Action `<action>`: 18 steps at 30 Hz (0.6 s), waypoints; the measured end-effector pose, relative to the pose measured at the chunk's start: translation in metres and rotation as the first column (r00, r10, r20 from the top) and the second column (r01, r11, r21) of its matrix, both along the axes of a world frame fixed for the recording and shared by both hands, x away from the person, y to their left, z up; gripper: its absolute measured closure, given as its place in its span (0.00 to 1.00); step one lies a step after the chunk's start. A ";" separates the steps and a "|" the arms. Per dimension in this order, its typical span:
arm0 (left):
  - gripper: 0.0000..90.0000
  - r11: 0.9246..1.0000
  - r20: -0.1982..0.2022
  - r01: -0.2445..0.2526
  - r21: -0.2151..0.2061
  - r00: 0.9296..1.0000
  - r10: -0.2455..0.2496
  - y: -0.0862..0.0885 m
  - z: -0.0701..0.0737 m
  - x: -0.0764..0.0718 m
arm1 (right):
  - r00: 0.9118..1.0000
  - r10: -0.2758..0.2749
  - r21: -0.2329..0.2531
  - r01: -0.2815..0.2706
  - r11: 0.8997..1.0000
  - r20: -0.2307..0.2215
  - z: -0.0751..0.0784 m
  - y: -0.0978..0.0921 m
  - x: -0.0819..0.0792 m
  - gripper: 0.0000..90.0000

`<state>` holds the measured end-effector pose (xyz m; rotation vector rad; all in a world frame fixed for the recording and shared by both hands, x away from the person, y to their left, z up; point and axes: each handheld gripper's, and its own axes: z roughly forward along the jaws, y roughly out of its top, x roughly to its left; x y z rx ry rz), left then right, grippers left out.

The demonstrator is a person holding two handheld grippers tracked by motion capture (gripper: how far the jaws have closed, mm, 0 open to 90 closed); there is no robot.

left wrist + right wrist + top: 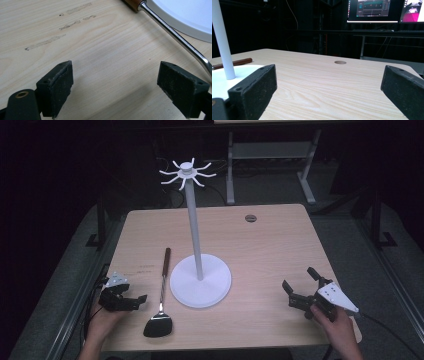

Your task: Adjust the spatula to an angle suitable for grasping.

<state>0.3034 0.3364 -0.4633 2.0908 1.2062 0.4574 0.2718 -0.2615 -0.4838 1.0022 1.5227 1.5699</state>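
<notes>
Spatula (pixel 161 292) lying flat on the surface just left of the white stand (pixel 200 279), head toward the person; left gripper (pixel 131 302), jaws apart and empty, should straddle the steel shank squarely before closing, while the right gripper (pixel 300 287) waits open.
</notes>
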 end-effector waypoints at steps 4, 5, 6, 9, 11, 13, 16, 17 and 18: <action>0.15 1.000 -0.015 -0.014 -0.008 1.000 0.014 0.000 0.003 0.001 | 1.000 0.000 0.001 0.000 1.000 0.000 0.000 0.000 0.000 0.00; 0.15 1.000 -0.015 -0.014 -0.008 1.000 0.014 0.000 0.003 0.001 | 1.000 0.000 0.001 0.000 1.000 0.000 0.000 0.000 0.000 0.00; 0.15 1.000 -0.015 -0.015 -0.008 1.000 0.015 0.000 0.005 0.002 | 1.000 0.000 0.001 0.000 1.000 -0.001 0.000 0.000 0.000 0.00; 0.17 1.000 -0.028 -0.029 -0.008 0.999 0.029 -0.001 0.008 0.006 | 1.000 0.001 0.002 -0.001 1.000 -0.002 0.000 0.000 0.000 0.00; 0.18 0.999 -0.032 -0.034 -0.016 0.999 0.033 -0.003 0.009 0.009 | 1.000 0.001 0.001 -0.001 1.000 -0.002 0.000 0.000 0.000 0.00; 0.18 0.999 -0.035 -0.035 -0.020 0.999 0.034 -0.004 0.011 0.011 | 1.000 0.002 0.003 -0.002 1.000 -0.004 0.000 0.000 0.000 0.00; 0.21 0.999 -0.038 -0.041 -0.025 0.998 0.040 -0.006 0.014 0.014 | 1.000 0.005 0.002 -0.005 1.000 -0.002 0.000 0.000 0.000 0.00; 0.22 0.999 -0.040 -0.042 -0.023 0.998 0.041 -0.006 0.016 0.015 | 1.000 0.005 0.002 -0.005 1.000 -0.003 0.000 -0.001 0.000 0.00; 0.23 0.999 -0.040 -0.041 -0.021 0.998 0.040 -0.007 0.017 0.016 | 1.000 0.005 0.003 -0.005 1.000 -0.003 0.000 -0.001 0.000 0.00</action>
